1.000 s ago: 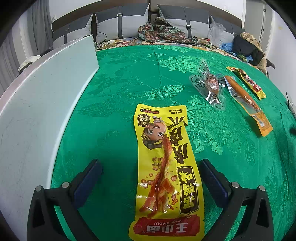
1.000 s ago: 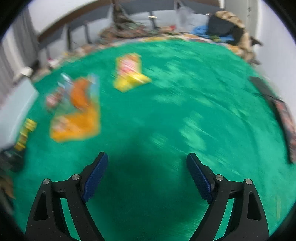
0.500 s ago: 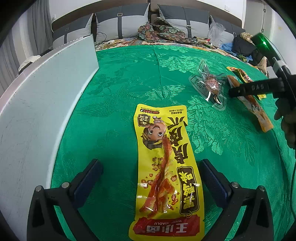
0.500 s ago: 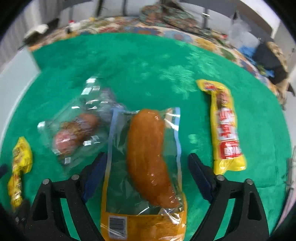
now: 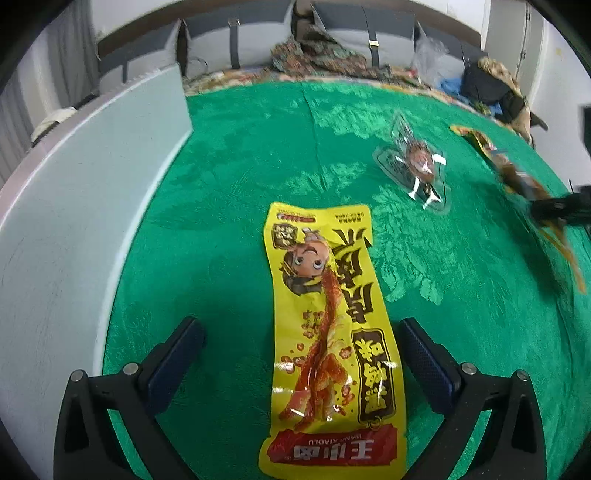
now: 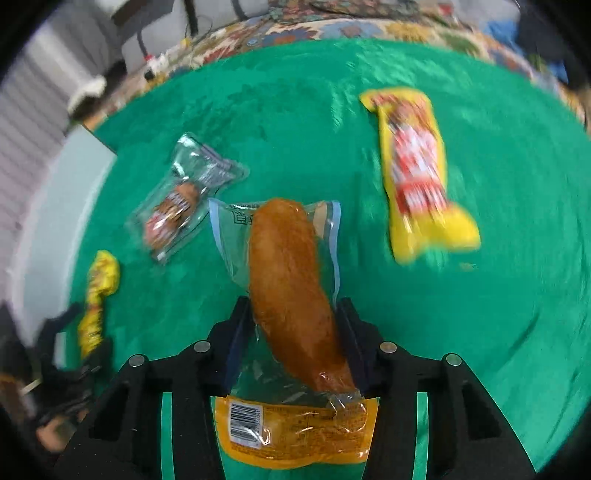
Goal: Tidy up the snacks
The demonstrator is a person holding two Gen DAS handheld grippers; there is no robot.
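Note:
A long yellow snack pack (image 5: 325, 314) lies flat on the green cloth (image 5: 240, 166), between the fingers of my open left gripper (image 5: 299, 326), which do not touch it. In the right wrist view my right gripper (image 6: 293, 306) has its jaws closing, and both pads press on an orange sausage pack (image 6: 288, 266) with a clear top. That pack (image 5: 517, 181) shows blurred at the right edge of the left wrist view. A small clear meat pack (image 6: 181, 199) lies to its left. A yellow and red bar pack (image 6: 413, 166) lies to its right.
A tall white panel (image 5: 74, 221) stands along the left edge of the cloth. Grey cushions (image 5: 351, 33) and a heap of clothes and bags (image 5: 487, 85) line the far side. The green cloth spreads bare in front of the bar pack.
My right gripper swung from bare cloth to over the orange sausage pack, and its wide jaws have come in against it. The left gripper and yellow pack have not moved.

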